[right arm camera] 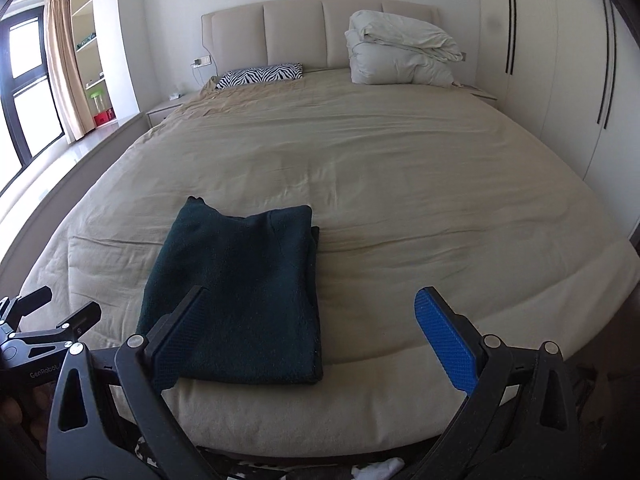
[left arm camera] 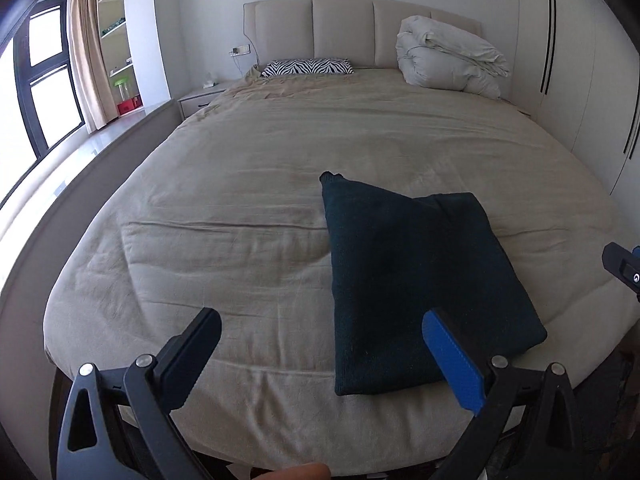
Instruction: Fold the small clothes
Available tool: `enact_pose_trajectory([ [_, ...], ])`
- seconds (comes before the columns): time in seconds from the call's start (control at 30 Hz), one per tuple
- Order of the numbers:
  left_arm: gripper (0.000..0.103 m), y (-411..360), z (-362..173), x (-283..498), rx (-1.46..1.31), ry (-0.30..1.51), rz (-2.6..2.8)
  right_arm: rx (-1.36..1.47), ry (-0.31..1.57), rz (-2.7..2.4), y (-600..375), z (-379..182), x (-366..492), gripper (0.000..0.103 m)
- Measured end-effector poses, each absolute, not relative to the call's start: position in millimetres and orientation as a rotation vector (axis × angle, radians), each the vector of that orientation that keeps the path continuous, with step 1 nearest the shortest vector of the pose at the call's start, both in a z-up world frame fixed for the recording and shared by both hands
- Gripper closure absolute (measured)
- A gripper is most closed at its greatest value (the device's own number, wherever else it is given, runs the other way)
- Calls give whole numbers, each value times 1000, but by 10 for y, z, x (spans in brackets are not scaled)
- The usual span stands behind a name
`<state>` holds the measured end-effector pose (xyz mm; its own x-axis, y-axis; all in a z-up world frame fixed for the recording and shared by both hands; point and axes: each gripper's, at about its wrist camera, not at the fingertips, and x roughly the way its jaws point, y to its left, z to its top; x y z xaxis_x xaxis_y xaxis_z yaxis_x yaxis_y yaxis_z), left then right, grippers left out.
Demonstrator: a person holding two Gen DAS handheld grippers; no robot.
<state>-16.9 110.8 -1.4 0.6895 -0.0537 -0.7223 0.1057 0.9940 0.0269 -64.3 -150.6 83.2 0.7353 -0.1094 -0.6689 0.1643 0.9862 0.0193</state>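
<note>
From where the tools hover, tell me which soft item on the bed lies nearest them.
The folded dark green garment at the foot of the bed, just ahead of both open tools. The zebra-print pillow and the bundled white duvet sit far off by the headboard.

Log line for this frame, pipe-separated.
left gripper open, empty | right gripper open, empty | dark green garment folded on bed

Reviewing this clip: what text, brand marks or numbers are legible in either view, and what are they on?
"GenRobot", cut off after that: printed on the frame of the left hand-held gripper, seen at the lower left of the right wrist view.
A round white mark on the right hand-held gripper, at the left wrist view's edge: too small to read.
Nothing else legible.
</note>
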Motion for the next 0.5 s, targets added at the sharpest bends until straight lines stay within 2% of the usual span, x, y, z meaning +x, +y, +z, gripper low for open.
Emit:
enact_pose_trajectory([
  [0.5,0,1196,-199,-135,23,854,-91,54,855,-188,-1463,365,-516,0],
])
